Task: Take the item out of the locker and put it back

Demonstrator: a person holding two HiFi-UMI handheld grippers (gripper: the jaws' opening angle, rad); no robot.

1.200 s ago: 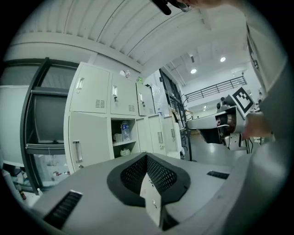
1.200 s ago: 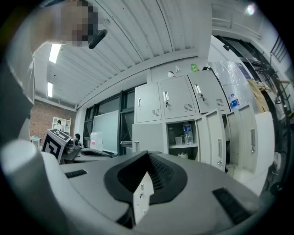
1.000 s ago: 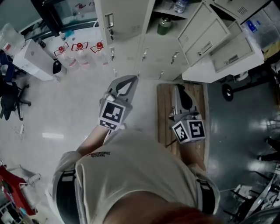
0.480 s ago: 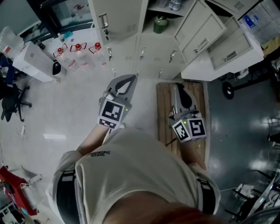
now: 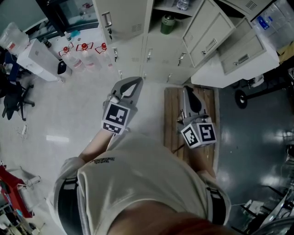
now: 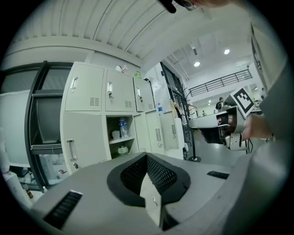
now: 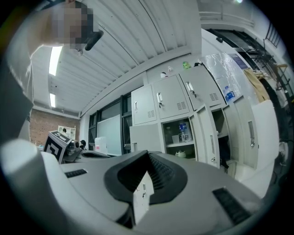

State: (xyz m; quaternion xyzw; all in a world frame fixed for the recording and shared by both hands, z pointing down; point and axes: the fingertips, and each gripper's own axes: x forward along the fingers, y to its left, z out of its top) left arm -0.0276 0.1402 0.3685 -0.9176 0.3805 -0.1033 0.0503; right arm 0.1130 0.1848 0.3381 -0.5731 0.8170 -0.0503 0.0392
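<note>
now the left tool [image 5: 138, 81] and right tool [image 5: 186, 90] are hovering before the pale sheet-metal locker [image 5: 124, 18] — both are showing their ribbed black jaws pressed together on nothing. the squat round green canister [image 5: 167, 24] is sitting inside the open compartment [image 5: 177, 23], under a clear plastic bottle [image 5: 183, 4].

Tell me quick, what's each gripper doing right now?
Left gripper: closed, holding nothing.
Right gripper: closed, holding nothing.

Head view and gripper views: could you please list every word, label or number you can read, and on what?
Nothing is legible.
Shirt print: blurred.
Red labels on the floor bottles: too small.
Blue label, upper right: too small.
Left marker cube, right marker cube: patterns, no words.
</note>
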